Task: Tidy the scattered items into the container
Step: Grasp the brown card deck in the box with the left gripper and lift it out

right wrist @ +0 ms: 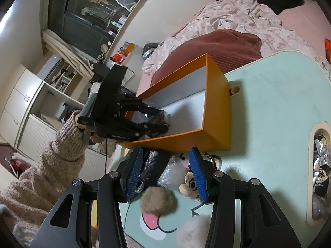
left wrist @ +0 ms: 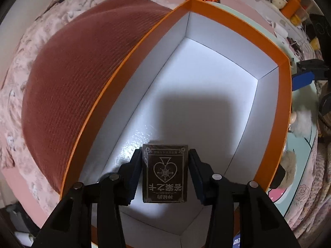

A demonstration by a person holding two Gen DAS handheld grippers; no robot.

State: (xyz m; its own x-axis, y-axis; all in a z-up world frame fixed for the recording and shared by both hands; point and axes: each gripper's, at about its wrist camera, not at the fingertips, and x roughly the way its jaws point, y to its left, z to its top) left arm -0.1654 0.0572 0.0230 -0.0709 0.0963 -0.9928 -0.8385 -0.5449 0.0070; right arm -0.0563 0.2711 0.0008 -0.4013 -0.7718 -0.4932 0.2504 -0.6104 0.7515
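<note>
My left gripper (left wrist: 165, 172) is shut on a dark deck of cards (left wrist: 165, 173) with a spade emblem, held just above the white floor of the orange box (left wrist: 286, 95). In the right wrist view the same left gripper (right wrist: 159, 122) reaches into the orange box (right wrist: 215, 111) from its left end. My right gripper (right wrist: 165, 175) is open and hovers over a pile of small items: a tan pompom (right wrist: 158, 200), a figurine head with glasses (right wrist: 189, 184), a plastic-wrapped fluffy item (right wrist: 174, 168) and a dark pouch (right wrist: 154, 165).
The box and items sit on a mint green table (right wrist: 269, 107) on the bed. A rust-red cushion (left wrist: 82, 82) lies along the box's far side. A white fluffy pompom (right wrist: 194, 229) lies near the front. A slot (right wrist: 320, 177) in the table holds packets.
</note>
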